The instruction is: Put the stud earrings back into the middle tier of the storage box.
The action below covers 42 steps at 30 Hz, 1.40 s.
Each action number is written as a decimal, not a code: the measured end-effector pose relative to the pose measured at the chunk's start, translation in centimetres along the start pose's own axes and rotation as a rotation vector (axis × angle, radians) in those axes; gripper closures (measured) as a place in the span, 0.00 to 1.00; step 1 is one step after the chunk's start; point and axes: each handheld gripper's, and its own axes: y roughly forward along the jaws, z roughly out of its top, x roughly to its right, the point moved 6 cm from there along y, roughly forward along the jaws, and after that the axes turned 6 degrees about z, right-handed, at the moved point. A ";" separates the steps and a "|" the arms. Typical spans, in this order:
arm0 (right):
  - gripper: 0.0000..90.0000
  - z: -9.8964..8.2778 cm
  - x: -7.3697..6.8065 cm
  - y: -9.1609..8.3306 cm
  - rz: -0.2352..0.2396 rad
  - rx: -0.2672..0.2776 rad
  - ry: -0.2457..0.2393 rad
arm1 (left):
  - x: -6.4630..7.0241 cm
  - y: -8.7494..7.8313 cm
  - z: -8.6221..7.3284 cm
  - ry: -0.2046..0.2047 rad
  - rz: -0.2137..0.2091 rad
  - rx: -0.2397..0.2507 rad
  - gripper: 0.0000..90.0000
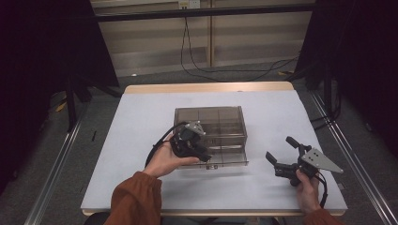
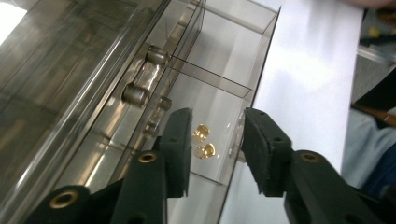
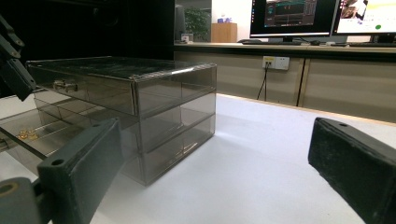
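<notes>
A grey table [image 1: 141, 140] is bearing a smoky drawer box [image 1: 210, 122] at its middle, its bottom drawer [image 2: 219, 121] pulled out near. The left gripper [image 1: 199, 152] is hovering partly open over two brass beads [image 2: 203, 142], holding nothing. The right gripper [image 1: 281, 154] is waiting wide open, empty, well right.
</notes>
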 end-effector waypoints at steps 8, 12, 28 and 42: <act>0.03 0.0 0.0 0.0 -0.002 -0.002 0.001 | -0.1 -2.2 -1.8 -0.050 0.073 0.065 0.39; 0.03 0.0 0.0 0.0 -0.004 -0.002 0.001 | -0.6 -2.8 -3.0 -0.104 0.099 0.098 0.32; 0.03 0.0 0.0 0.0 -0.005 -0.001 -0.001 | -2.3 -5.3 -8.5 -0.217 0.184 0.128 0.06; 0.03 0.0 0.0 0.0 -0.003 -0.003 0.001 | -3.0 -6.3 -13.9 -0.324 0.347 0.167 0.09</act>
